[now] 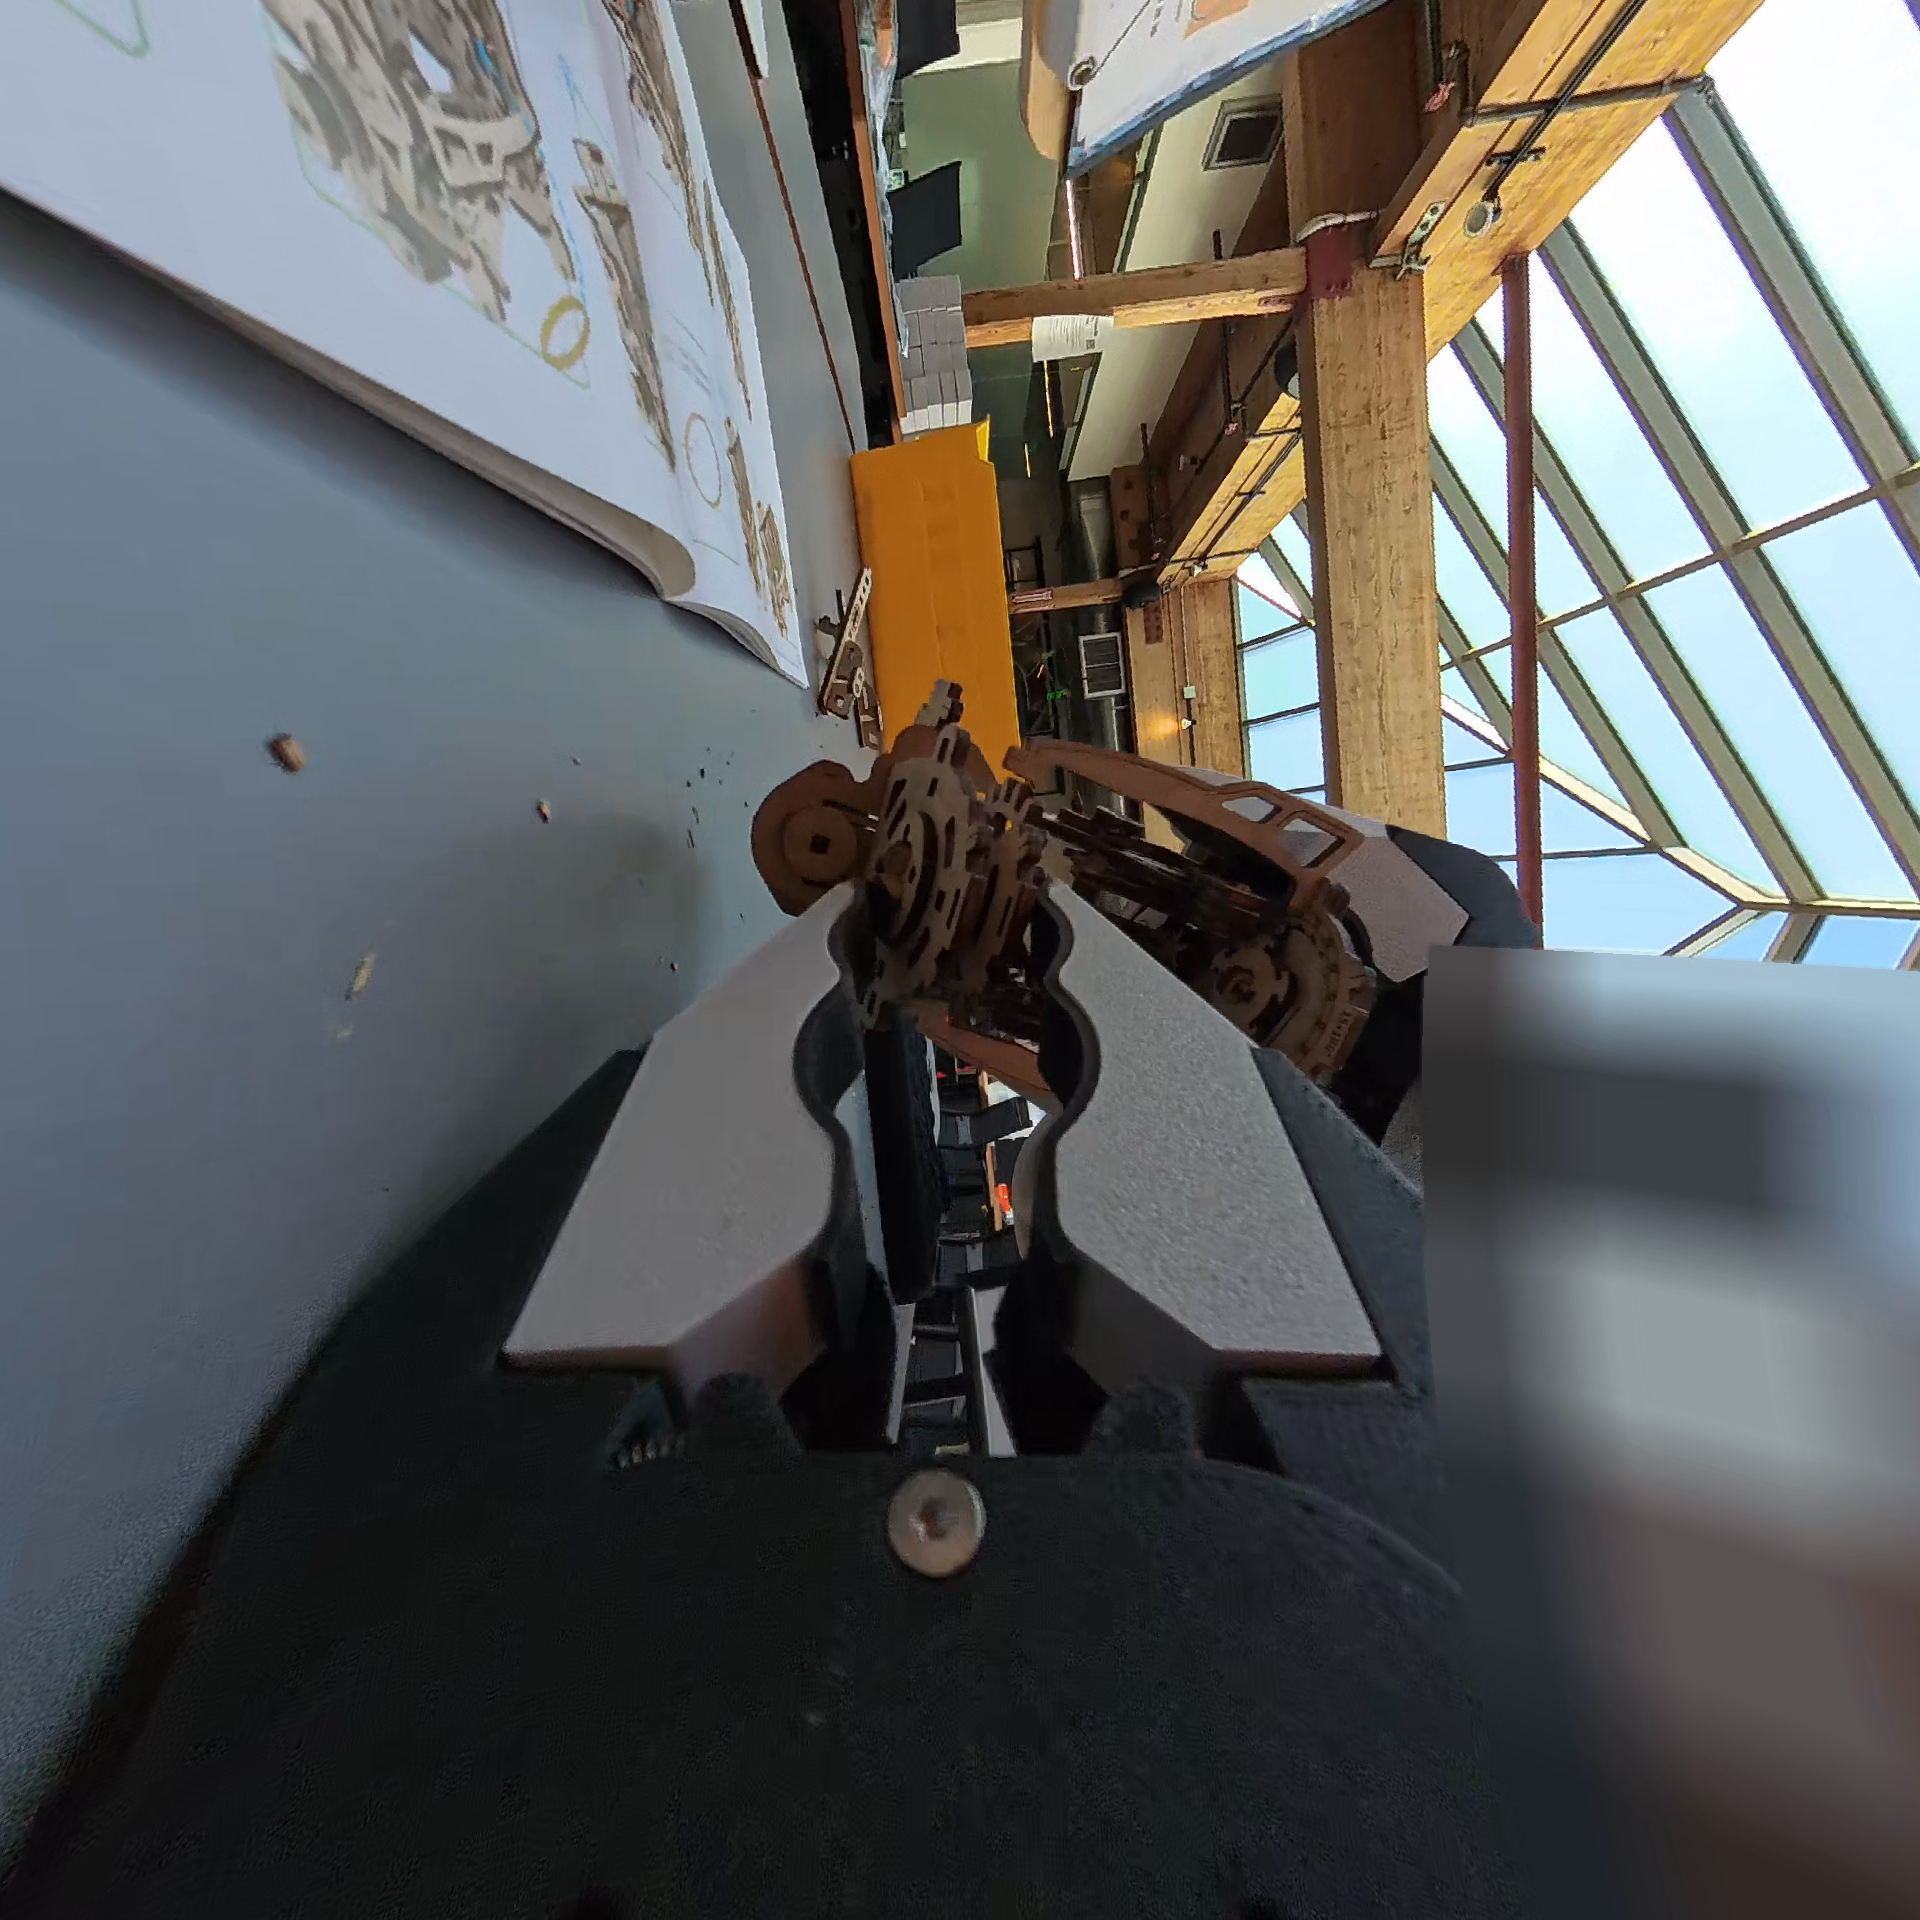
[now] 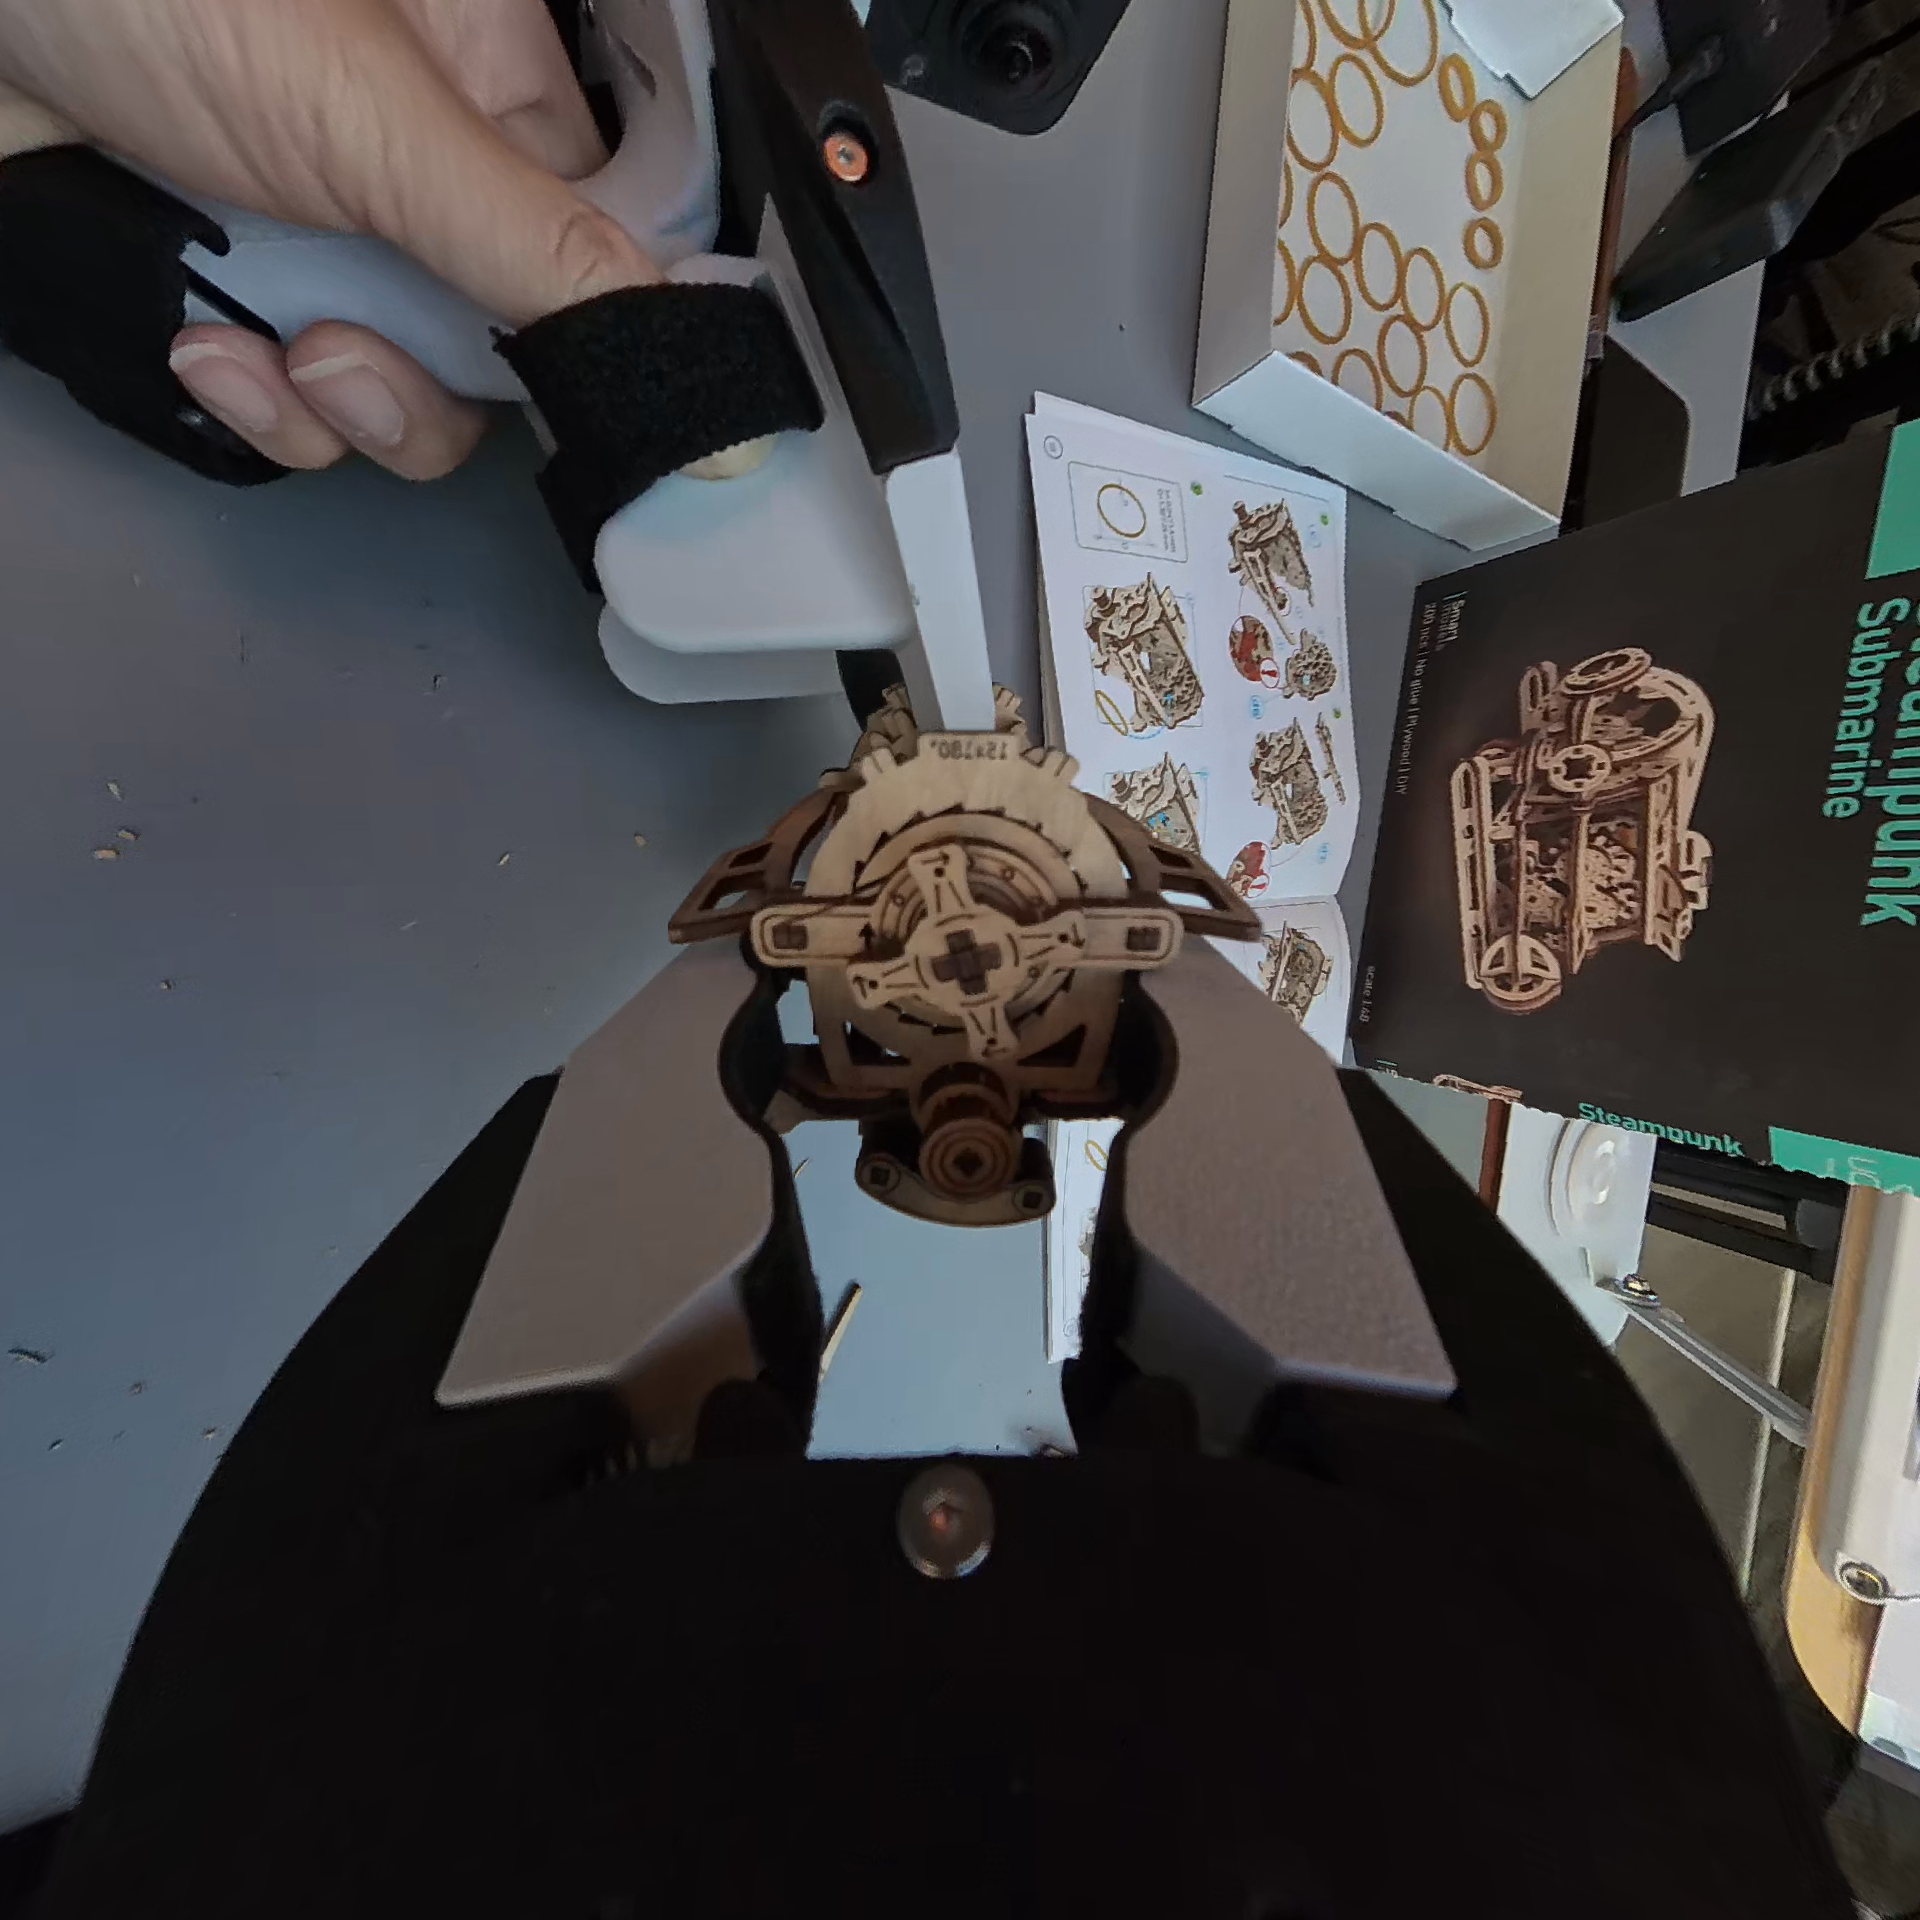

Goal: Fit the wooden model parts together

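Observation:
A wooden model [image 1: 935, 862] made of gears and curved frames is held in the air between both grippers, over the grey table [image 1: 260, 935]. My left gripper [image 1: 940, 912] is shut on its gear end. My right gripper [image 2: 956, 977] is shut on the other end of the same model [image 2: 956, 914], whose round face with a cross-shaped piece points at that camera. The right gripper's grey finger [image 1: 1392, 894] shows in the left wrist view behind the model. The left gripper's finger [image 2: 940, 582] comes down onto the model's top in the right wrist view.
An open instruction booklet [image 1: 416, 208] [image 2: 1184, 675] lies on the table. A yellow box [image 1: 935, 582] and loose wooden parts [image 1: 847, 665] sit beyond it. A white box of rubber rings [image 2: 1382, 239] and a black product box [image 2: 1642, 810] lie right. A hand [image 2: 312, 156] holds the left gripper. Only a small space, under 4 cm, lies between the two pairs of fingers.

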Tool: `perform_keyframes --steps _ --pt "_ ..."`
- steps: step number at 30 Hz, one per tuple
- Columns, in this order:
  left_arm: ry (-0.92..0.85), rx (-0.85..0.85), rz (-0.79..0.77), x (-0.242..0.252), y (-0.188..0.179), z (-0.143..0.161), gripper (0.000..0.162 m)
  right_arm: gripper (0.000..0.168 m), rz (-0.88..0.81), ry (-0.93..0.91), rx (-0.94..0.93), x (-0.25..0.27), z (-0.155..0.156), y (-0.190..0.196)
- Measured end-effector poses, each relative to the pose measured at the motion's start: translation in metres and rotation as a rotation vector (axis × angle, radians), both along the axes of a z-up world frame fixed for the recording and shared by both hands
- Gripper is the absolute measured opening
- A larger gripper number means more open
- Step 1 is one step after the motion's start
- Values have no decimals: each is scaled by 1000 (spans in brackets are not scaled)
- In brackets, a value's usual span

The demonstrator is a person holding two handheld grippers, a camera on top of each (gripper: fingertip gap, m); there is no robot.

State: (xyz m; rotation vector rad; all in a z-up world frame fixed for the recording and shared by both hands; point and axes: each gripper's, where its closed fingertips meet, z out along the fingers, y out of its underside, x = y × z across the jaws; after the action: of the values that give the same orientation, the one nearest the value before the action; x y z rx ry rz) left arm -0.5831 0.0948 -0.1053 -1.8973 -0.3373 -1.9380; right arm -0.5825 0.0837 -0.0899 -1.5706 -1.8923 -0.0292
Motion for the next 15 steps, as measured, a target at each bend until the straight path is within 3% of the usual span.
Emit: perform_keyframes --steps 6,15 --pt "-66 -68 13 1 5 2 27 65 3 5 -30 -2 4 4" --pt "-73 -31 28 5 6 10 27 72 34 -37 -17 1 9 7"
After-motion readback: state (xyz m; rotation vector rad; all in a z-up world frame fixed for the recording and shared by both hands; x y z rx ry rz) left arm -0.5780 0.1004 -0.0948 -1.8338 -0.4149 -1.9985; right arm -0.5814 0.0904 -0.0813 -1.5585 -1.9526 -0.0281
